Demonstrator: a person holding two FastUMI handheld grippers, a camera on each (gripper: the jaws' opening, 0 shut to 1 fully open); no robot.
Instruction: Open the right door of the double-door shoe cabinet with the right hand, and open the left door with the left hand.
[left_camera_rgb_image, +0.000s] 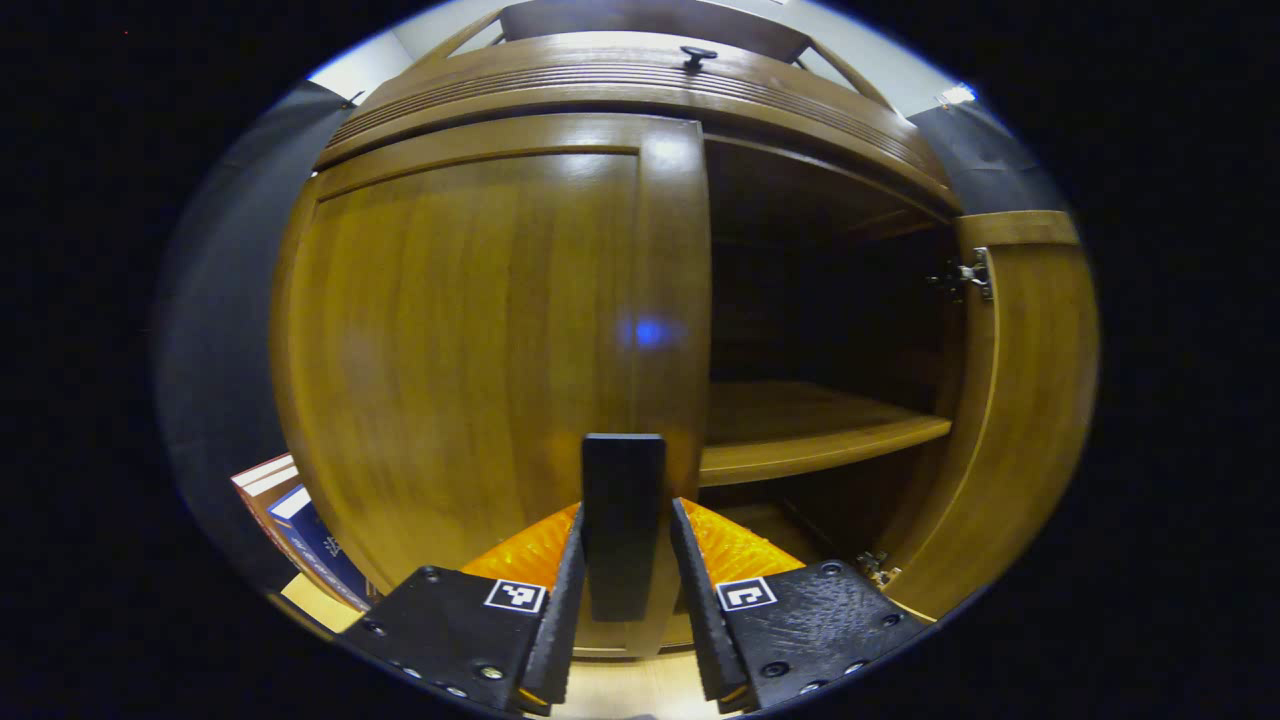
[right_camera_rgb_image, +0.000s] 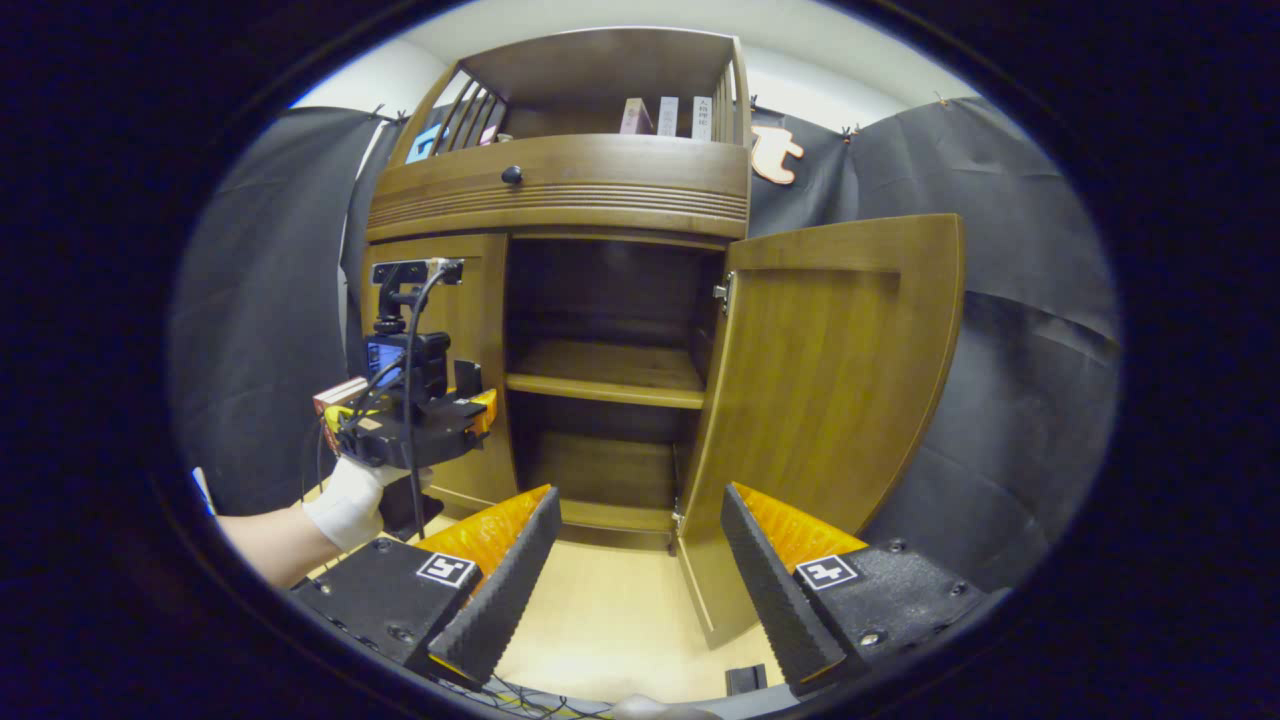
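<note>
Shoe cabinet (right_camera_rgb_image: 600, 190) stands dead ahead in the right gripper view, brown varnished wood against the black cloth wall, a ribbed drawer front with a small dark knob (right_camera_rgb_image: 512, 174) across the top and an open shelf of books above that. Right door (right_camera_rgb_image: 830, 400) is swung wide out toward me, at about 3 o'clock from the opening; I can see its hinge at the upper inner corner and the inside shelf (right_camera_rgb_image: 605, 385) bare. Left door (left_camera_rgb_image: 480, 350) is at the closed position or very near it, glossy grain taking up 9 to 12 o'clock in the left gripper view. Left gripper (left_camera_rgb_image: 622, 590) sits at 6 o'clock with its fingers narrowed around the door's dark vertical handle (left_camera_rgb_image: 623, 510); I cannot tell whether both pads actually touch it. Right gripper (right_camera_rgb_image: 635, 570) hangs spread wide, holding nothing, above pale floor (right_camera_rgb_image: 610, 620). A gloved hand (right_camera_rgb_image: 350, 505) carries the left gripper at 9 o'clock.
</note>
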